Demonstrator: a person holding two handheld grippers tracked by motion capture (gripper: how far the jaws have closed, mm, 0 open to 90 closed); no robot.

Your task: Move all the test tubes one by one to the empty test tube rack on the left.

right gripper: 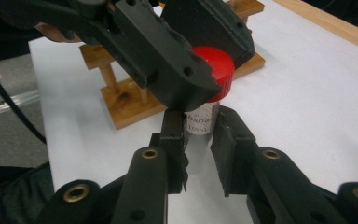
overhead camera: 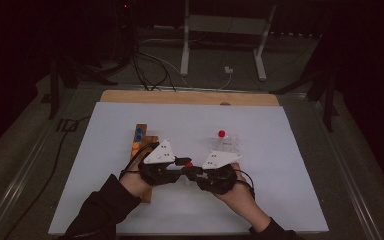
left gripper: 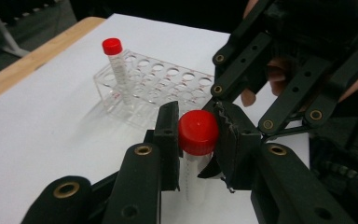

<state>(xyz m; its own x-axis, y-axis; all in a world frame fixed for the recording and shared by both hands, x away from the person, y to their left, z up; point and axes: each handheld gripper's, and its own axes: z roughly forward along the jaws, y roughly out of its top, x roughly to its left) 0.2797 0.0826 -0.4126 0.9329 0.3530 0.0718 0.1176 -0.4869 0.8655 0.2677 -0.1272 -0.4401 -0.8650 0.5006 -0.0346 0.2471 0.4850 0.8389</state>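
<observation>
White sheeting covers the table (overhead camera: 280, 200), and the work sits near its middle, close to the person. At the left stands a wooden rack (overhead camera: 141, 142) with blue and orange caps; to the right, farther off, a clear tube rack (left gripper: 168, 84) holds one red-capped tube (left gripper: 116, 65) upright at its corner. Between them the two tools meet. The right gripper (right gripper: 198, 135) is clamped on the clear body of a second tube (right gripper: 200, 128), holding it upright and steady. The left gripper (left gripper: 196, 135) has its jaws pressed on that tube's red cap (left gripper: 198, 132). One tool bracing the body while the other grasps the cap looks like a twisting grip, probably to unscrew or tighten it. From above, the grey plates hide the tube almost wholly, and its printed lettering is partly covered by the jaws.
</observation>
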